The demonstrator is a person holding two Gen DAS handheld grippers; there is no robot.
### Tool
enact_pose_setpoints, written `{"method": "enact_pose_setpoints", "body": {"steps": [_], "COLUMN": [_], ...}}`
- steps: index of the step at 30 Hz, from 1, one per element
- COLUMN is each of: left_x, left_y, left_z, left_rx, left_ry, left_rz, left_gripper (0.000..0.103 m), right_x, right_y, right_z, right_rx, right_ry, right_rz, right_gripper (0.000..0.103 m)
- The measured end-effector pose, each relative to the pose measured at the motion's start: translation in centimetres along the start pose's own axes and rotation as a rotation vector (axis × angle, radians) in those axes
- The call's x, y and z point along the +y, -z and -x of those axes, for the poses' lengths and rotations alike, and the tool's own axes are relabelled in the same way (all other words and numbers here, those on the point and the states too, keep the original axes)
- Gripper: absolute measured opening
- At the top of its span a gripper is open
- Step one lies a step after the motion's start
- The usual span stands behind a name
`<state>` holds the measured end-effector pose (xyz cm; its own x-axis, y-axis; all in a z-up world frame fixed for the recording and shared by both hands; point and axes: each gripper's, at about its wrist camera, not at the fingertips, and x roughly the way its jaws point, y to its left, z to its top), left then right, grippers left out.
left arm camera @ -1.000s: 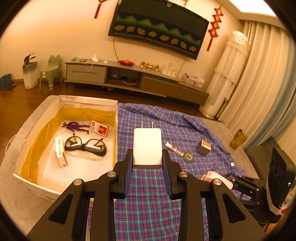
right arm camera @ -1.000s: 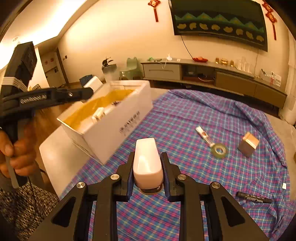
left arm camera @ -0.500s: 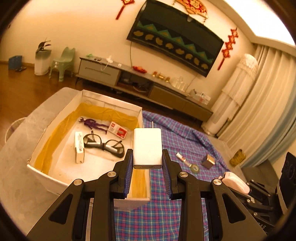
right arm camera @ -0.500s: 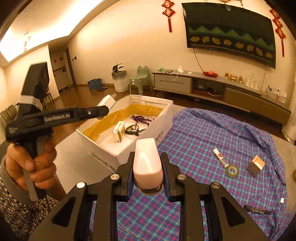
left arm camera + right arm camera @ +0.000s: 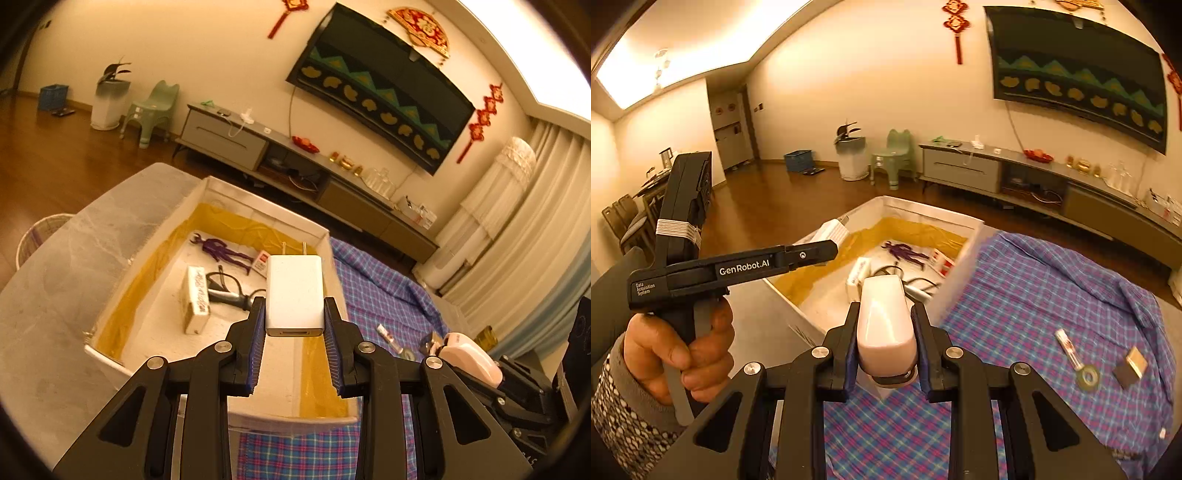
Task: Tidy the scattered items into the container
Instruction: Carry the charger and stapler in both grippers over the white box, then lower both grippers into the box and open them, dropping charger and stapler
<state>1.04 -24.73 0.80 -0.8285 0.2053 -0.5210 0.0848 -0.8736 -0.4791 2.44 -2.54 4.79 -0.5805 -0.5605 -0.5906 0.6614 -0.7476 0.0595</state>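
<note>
My left gripper (image 5: 294, 317) tips downward, jaws clamped — my left hand (image 5: 677, 349) at eight o'clock grips its handle. My right gripper (image 5: 886, 332) tips downward too — clamped.

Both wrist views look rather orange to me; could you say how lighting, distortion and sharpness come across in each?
Left wrist view: warm amber cast, fisheye bends the television, dark corner vignette, white charger sharp. Right wrist view: same cast, ceiling light blown out, walls curved, cloth crisp.

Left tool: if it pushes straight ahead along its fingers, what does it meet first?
Probably the box floor near the glasses. The left tool carries the charger over the open box; depth is uncertain.
</note>
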Motion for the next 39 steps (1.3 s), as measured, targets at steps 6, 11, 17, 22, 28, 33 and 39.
{"method": "enact_pose_setpoints", "body": {"steps": [6, 11, 17, 22, 28, 33, 39], "left_x": [1.7, 1.7, 0.2, -0.2, 0.9, 1.4, 1.6], "left_y": [-0.9, -1.0, 0.3, 0.9, 1.1, 1.2, 1.6], "left_z": [0.5, -0.2, -2.7, -4.0, -5.3, -6.4, -7.3], "left_rx": [-0.024, -0.005, 0.093, 0.132, 0.175, 0.213, 0.247], "left_ry": [-0.021, -0.037, -0.036, -0.053, -0.103, -0.120, -0.144], "left_rz": [0.048, 0.032, -0.031, -0.049, -0.043, -0.042, -0.055], "left_gripper": [0.030, 0.031, 0.031, 0.031, 0.031, 0.031, 0.031], "right_x": [0.7, 0.6, -0.4, -1.0, -1.3, -1.6, -2.1], "right_y": [-1.6, -2.7, -3.8, -4.3, -4.4, -4.4, -4.1], "right_z": [-2.0, -3.6, -5.8, -8.1, -10.8, -13.0, -15.3], "right_rx": [0.011, 0.037, 0.073, 0.125, 0.198, 0.269, 0.351], "right_ry": [-0.013, -0.027, -0.041, -0.046, -0.040, -0.049, -0.067], "right_rz": [0.036, 0.041, 0.033, 0.030, 0.056, 0.065, 0.060], "right_gripper": [0.027, 0.027, 0.027, 0.027, 0.027, 0.027, 0.027]}}
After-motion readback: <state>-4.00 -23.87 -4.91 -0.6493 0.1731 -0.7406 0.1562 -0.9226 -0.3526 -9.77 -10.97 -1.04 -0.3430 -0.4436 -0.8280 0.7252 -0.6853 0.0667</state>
